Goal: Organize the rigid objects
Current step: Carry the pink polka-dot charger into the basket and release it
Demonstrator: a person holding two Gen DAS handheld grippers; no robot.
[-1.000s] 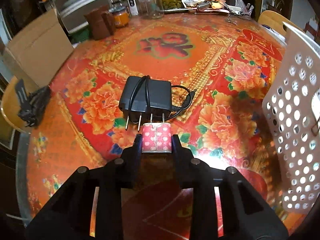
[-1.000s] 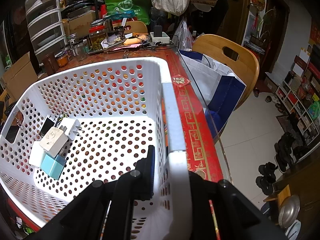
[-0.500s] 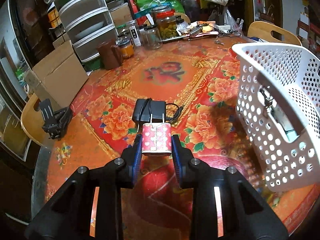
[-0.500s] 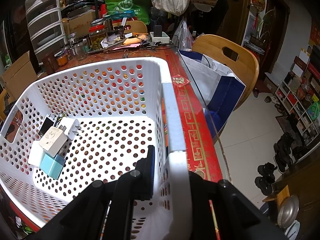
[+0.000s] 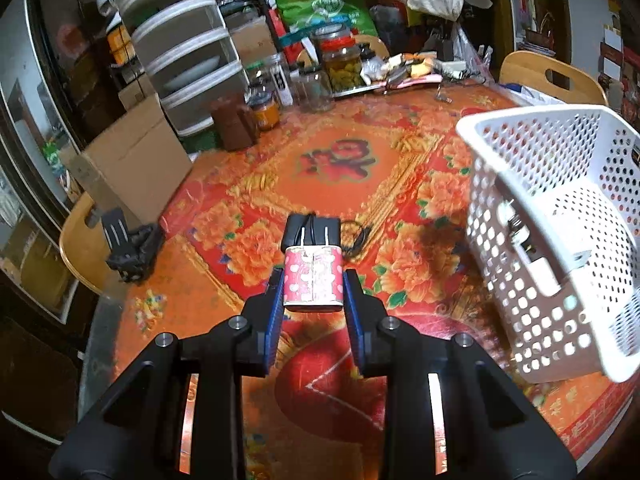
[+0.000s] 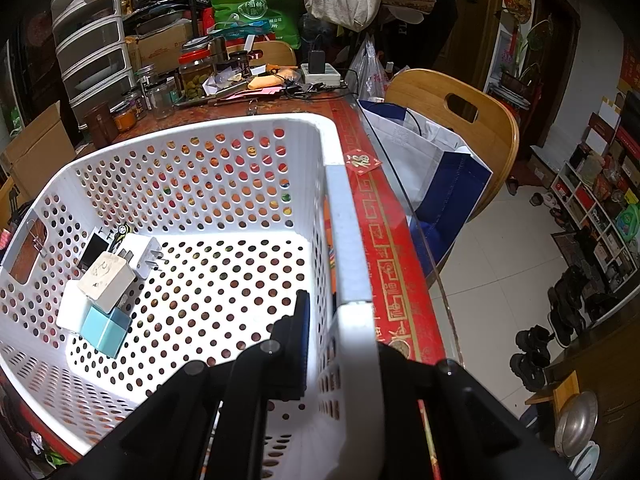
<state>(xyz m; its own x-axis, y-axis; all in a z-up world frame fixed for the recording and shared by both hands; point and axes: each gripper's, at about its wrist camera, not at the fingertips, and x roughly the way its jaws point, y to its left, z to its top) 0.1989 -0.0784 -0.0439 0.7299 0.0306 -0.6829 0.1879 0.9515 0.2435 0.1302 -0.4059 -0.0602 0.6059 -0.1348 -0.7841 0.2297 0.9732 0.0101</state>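
Observation:
My left gripper (image 5: 313,294) is shut on a pink polka-dot plug adapter (image 5: 313,280), prongs pointing away, held above the red floral table. A black power adapter with a cable (image 5: 313,227) lies on the table just beyond it. The white perforated basket (image 5: 560,216) stands to the right, tilted. My right gripper (image 6: 340,332) is shut on the basket's right wall (image 6: 346,240). Inside the basket lie several plugs: a beige one (image 6: 107,280), a light-blue one (image 6: 106,330) and a white pronged one (image 6: 144,254).
Glass jars (image 5: 340,60) and a brown jug (image 5: 236,124) stand at the table's far side. A cardboard box (image 5: 132,164) and a black object on a chair (image 5: 128,240) are to the left. A wooden chair with a bag (image 6: 448,148) stands beyond the table's right edge.
My left gripper has lifted the pink adapter up and away from the black power adapter. The basket now shows more fully at the right. The right gripper has not moved.

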